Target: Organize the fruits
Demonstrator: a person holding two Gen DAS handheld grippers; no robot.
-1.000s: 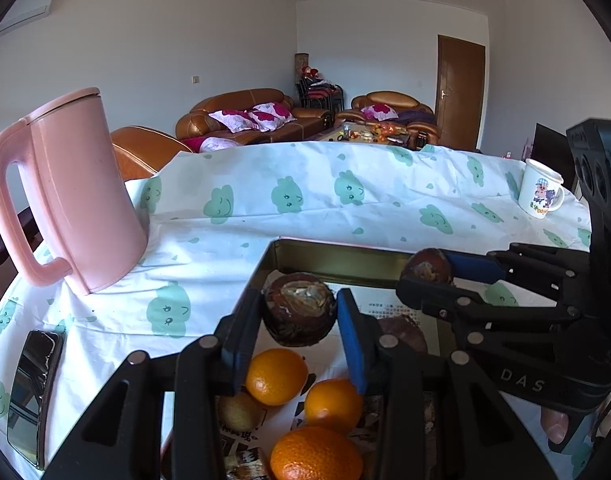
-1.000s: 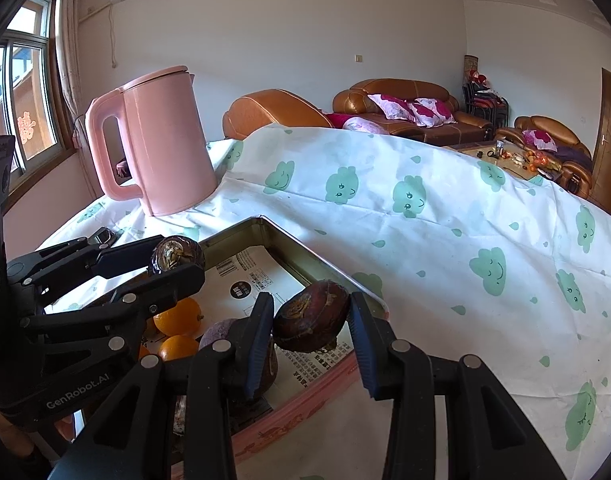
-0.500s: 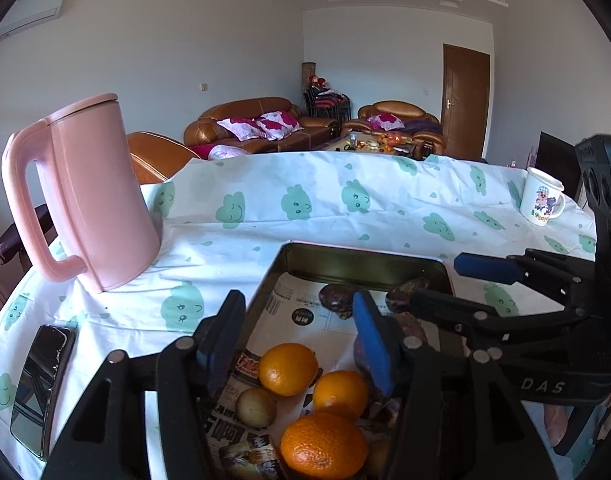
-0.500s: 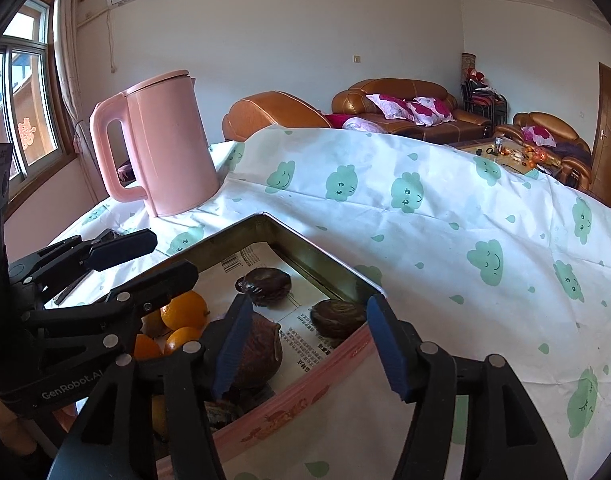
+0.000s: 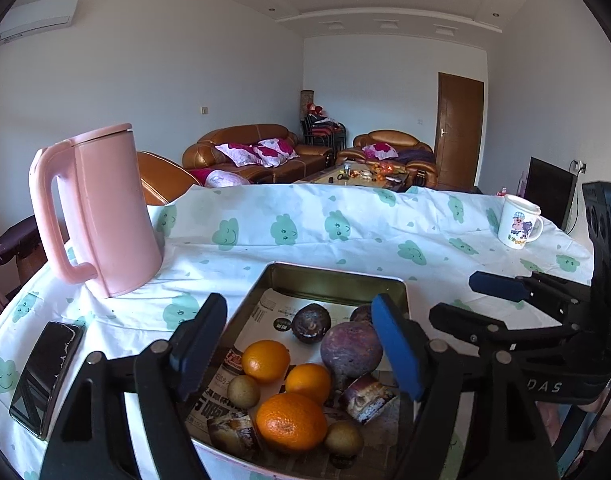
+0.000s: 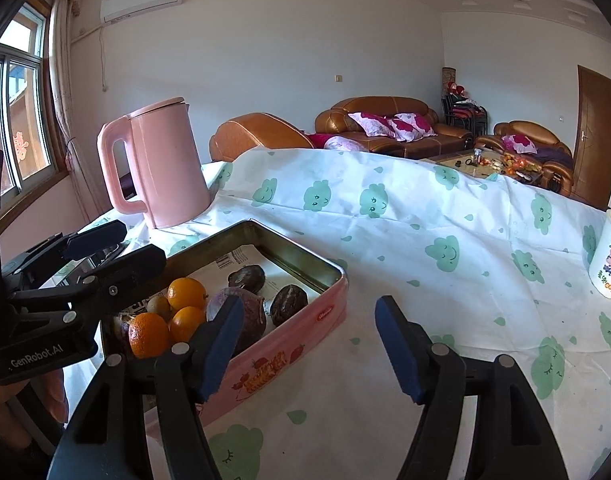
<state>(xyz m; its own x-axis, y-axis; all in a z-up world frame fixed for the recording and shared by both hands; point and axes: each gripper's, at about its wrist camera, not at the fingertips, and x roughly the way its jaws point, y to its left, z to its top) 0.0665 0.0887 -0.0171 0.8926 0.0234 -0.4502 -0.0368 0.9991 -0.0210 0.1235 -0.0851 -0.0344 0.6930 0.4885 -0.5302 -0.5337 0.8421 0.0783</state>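
Two tools: left tool [image 5: 299,344] and right tool [image 6: 309,348] both stand wide with nothing between the pads; jaws have just been opening on both.
Fruit location: all of it sits in the tin tray [image 5: 337,278], lower centre of the left view, lower left of the right view, on the cloud-print bench [image 6: 425,216].
Dark fruits: one dark fruit [image 5: 310,323] and a second dark fruit [image 6: 288,298] lie apart on the newspaper at the tray's far end. My read: hard wrinkled shells, light, likely to roll. Take each across its widest part, from above.
Oranges: three oranges [image 5: 290,421] cluster at the near end, touching one another. Firm, a bit slick, round. Grip at the equator and don't squeeze hard.
Big purple one: purple root [image 5: 350,350] mid-tray looks the heaviest and stiff. Grip the body, not the tail.
Small brown fruits: brown fruit [image 5: 244,391] beside the oranges, probably soft. Go gentle.
Change vs earlier: each tool then held a dark fruit clamped over the tray; now both fruits rest on the paper and you've backed the tools off toward the near edge.
Nearby: pink kettle [image 5: 101,216] upper left, mug [image 5: 519,222] right, well clear.
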